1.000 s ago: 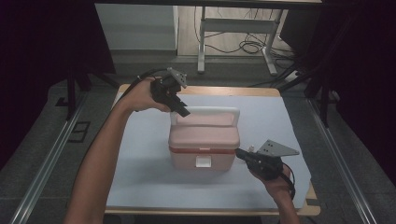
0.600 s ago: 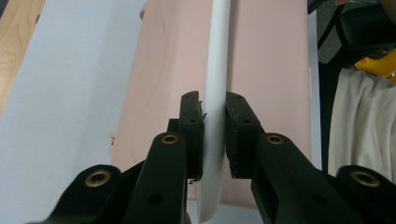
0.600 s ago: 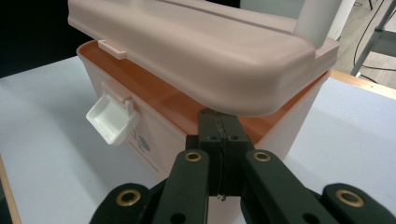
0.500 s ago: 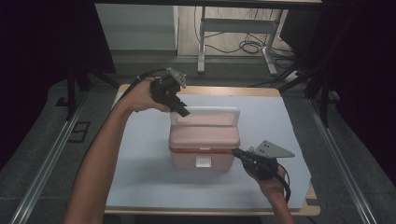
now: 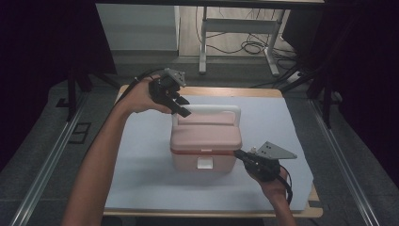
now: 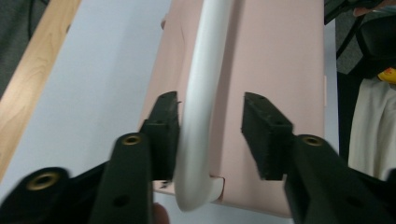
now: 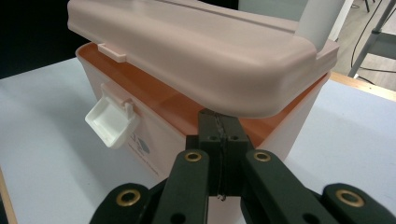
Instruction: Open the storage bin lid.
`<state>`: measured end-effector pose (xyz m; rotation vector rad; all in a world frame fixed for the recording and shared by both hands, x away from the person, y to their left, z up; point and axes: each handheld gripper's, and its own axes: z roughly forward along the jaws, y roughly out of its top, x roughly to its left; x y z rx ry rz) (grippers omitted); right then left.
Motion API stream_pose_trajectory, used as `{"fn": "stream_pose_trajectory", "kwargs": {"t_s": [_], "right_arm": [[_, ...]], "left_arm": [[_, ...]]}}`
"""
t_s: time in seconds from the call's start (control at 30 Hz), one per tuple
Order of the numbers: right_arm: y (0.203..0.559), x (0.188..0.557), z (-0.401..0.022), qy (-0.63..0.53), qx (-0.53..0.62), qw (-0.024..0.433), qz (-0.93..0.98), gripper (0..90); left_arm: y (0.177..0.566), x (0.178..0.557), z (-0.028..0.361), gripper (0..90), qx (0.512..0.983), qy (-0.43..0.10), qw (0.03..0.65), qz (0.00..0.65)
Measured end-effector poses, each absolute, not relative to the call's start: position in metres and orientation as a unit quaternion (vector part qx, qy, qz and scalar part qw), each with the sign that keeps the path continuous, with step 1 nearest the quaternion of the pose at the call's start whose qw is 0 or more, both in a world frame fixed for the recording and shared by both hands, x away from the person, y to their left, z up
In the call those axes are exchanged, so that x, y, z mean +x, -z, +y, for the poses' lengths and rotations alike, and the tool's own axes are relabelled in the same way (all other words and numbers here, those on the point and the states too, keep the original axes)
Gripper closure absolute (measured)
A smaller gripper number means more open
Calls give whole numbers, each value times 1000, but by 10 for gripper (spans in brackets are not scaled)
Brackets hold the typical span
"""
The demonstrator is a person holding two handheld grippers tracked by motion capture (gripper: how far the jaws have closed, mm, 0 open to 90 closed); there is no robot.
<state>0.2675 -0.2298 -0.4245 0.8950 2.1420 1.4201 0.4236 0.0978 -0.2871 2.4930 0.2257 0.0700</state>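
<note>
This looks like a lab or recording room set up for test work, not a home. A wooden tabletop [image 5: 277, 92] covered with a pale blue sheet [image 5: 268, 122] stands on grey carpet, with metal floor rails [image 5: 44, 167] running along both sides of the tabletop. Beyond the tabletop's far edge stand a metal-framed stand [image 5: 235, 28] with loose cables [image 5: 237, 47] on the floor beneath it and a white cabinet [image 5: 136, 26], and dark curtains [image 5: 42, 42] hang at both sides.

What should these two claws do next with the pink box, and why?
Probably lift the lid further with the right gripper: its shut jaws sit under the raised edge, and the latch hangs free. The left gripper has just been opening; the white handle stands between its jaws.
</note>
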Motion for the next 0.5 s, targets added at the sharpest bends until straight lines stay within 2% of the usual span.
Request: {"fn": "stream_pose_trajectory", "kwargs": {"t_s": [0.17,0.37,0.5], "right_arm": [[424,268,-232,-509,323,207,770,898],[422,267,-232,-510,326,207,769,897],[423,267,-232,-508,324,208,770,897]], "left_arm": [[282,415,117,449,937,-49,329,111],[276,403,146,420,921,-58,355,149],[278,393,154,412,921,-60,352,154]]}}
